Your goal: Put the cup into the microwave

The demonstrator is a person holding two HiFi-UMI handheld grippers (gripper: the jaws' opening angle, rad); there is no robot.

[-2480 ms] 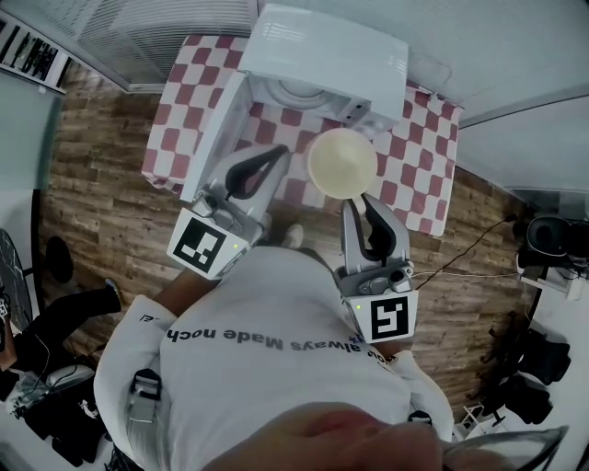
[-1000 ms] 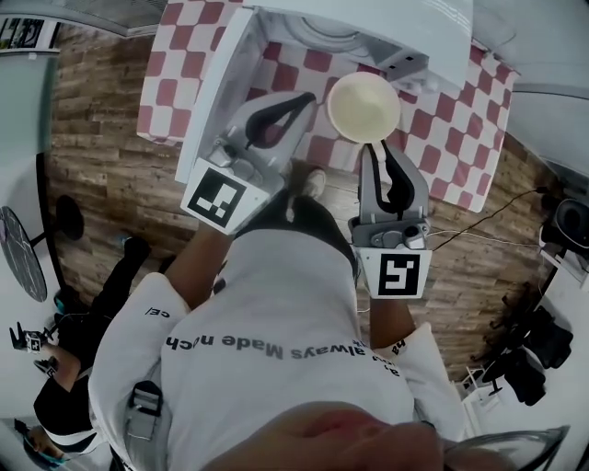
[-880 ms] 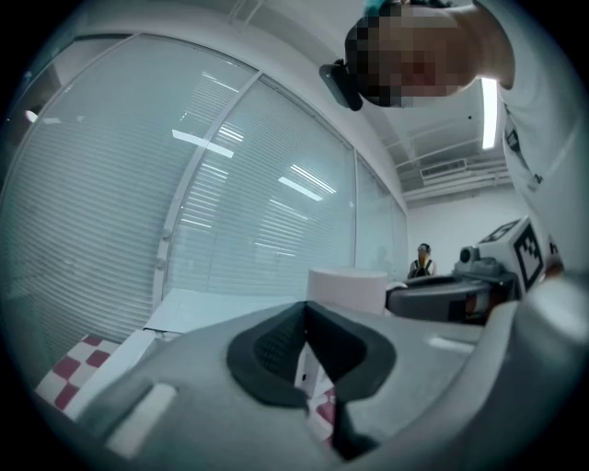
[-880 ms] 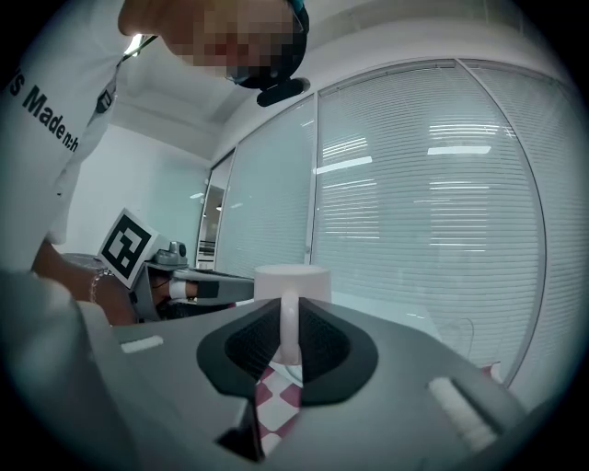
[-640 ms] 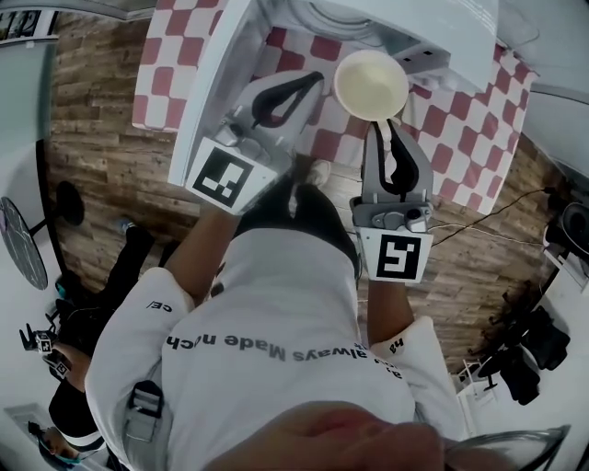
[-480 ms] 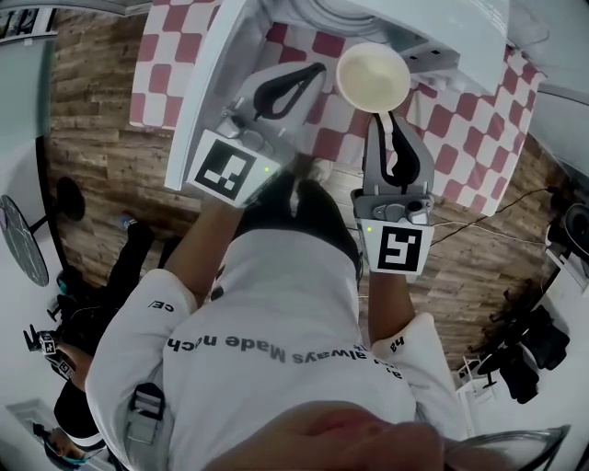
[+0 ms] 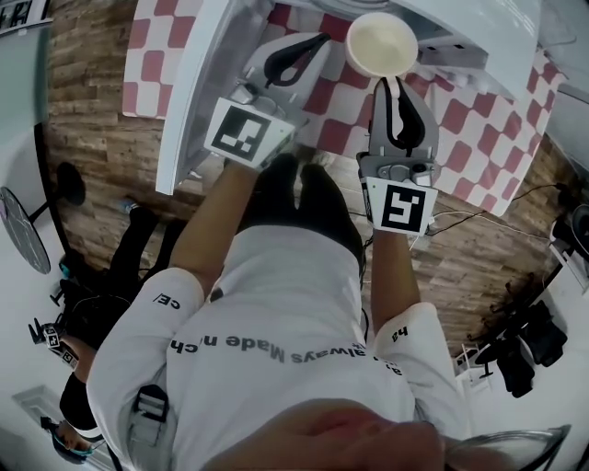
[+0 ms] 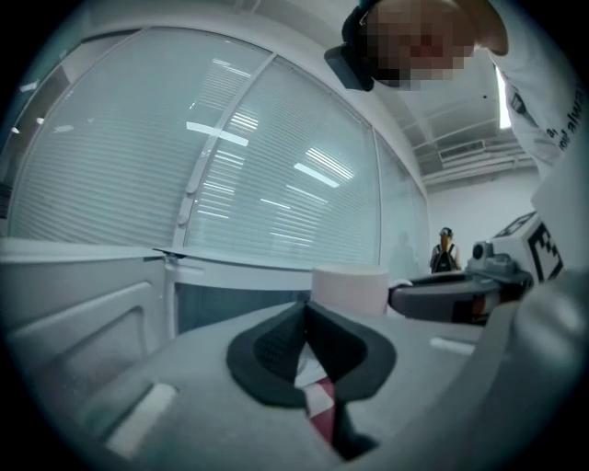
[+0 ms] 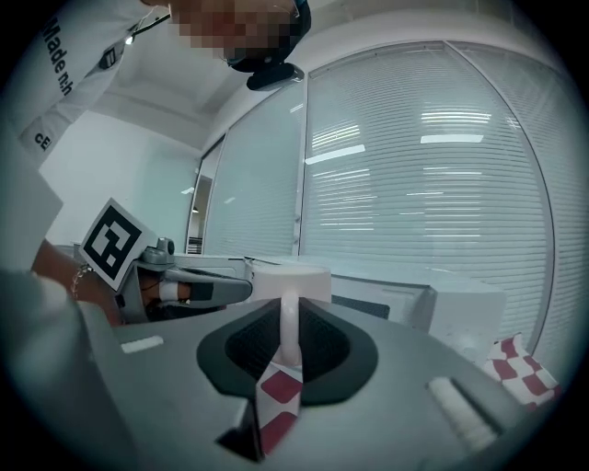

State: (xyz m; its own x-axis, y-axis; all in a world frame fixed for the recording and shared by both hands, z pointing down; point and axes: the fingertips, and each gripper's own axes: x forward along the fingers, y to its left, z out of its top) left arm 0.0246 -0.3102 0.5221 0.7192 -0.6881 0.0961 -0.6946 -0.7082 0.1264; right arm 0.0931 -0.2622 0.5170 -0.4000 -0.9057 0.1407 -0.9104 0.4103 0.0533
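Cup [image 7: 381, 43] carried closer to microwave [image 7: 479, 26] mouth, handle pinched in right tool [image 7: 393, 85]. Left tool [image 7: 319, 40] closed, empty, beside microwave door [image 7: 196, 87].

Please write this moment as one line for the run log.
cup: upright, at open microwave front | right gripper: shut on cup handle | left gripper: shut, empty

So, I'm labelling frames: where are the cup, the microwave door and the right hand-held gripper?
cup [image 7: 381, 43]: head view, inside bottom.
microwave door [image 7: 201, 83]: head view, white panel.
right hand-held gripper [image 7: 391, 83]: head view, between fingertips.
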